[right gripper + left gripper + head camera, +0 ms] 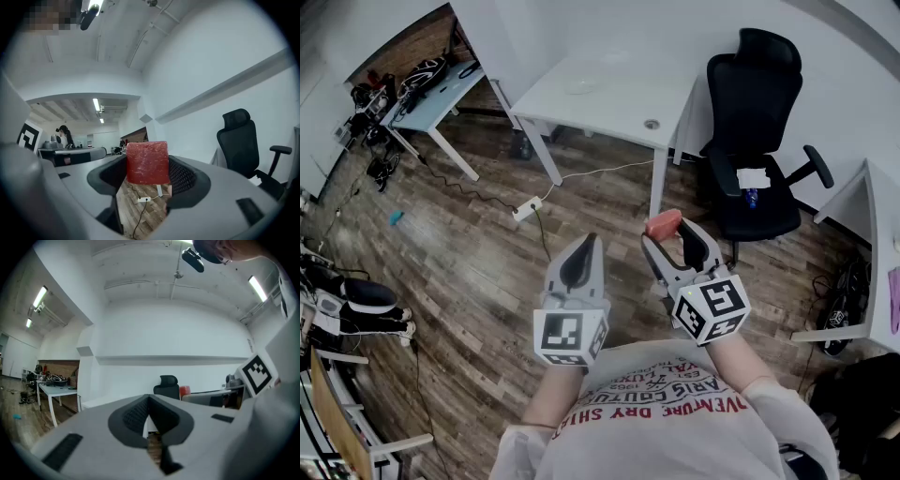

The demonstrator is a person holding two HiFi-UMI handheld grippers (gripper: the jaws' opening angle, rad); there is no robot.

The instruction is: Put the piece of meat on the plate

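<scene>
Over wood floor [487, 253], short of the desk [591, 129] edge, right gripper [669, 232] clamps meat [663, 223].

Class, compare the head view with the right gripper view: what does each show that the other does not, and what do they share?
Head view only: the person's printed shirt and the marker cube on the right gripper. Right gripper view only: ceiling lights and a distant person. Both: the piece of meat clamped between the jaws, the black chair and the power strip on the floor.
</scene>
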